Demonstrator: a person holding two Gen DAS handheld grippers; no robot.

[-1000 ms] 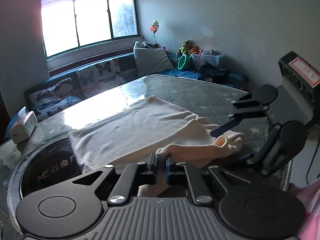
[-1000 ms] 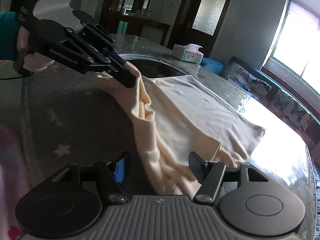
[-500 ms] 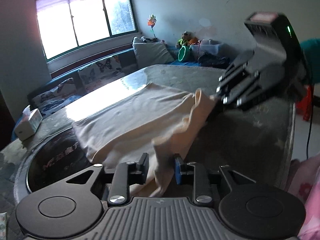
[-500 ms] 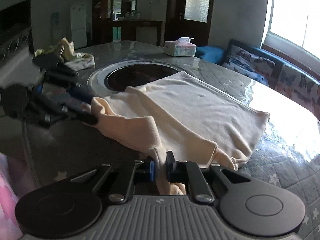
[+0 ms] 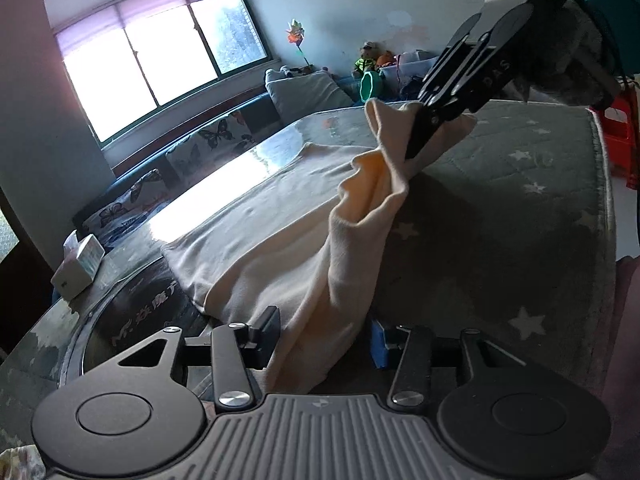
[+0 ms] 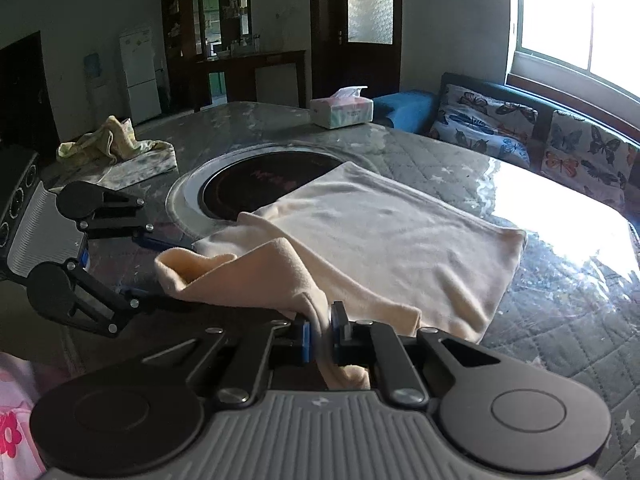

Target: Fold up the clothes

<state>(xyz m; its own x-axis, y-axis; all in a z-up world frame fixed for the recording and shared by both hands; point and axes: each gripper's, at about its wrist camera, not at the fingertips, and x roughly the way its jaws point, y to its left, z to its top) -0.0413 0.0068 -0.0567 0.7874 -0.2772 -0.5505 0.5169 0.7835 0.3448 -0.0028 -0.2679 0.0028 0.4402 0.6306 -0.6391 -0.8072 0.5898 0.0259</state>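
Observation:
A cream garment [image 5: 260, 236] lies mostly flat on the grey quilted table [image 5: 500, 208]; it also shows in the right wrist view [image 6: 380, 236]. My right gripper [image 6: 320, 338] is shut on the garment's near sleeve end and holds it lifted; it shows in the left wrist view [image 5: 420, 148] at upper right. My left gripper [image 5: 324, 338] is open, its jaws wide apart, with the hanging sleeve draped loosely between them. In the right wrist view the left gripper [image 6: 168, 268] sits open at the left, beside the raised fold.
A tissue box [image 6: 342, 106] stands at the table's far side, also in the left wrist view [image 5: 78, 262]. A round black inset plate [image 6: 264, 184] lies partly under the garment. A crumpled yellow cloth [image 6: 116, 148] lies far left. A cushioned bench [image 6: 540, 136] runs under the window.
My left gripper has opened and let go of the sleeve. My right gripper has shut on the sleeve end and lifted it up and away to the right.

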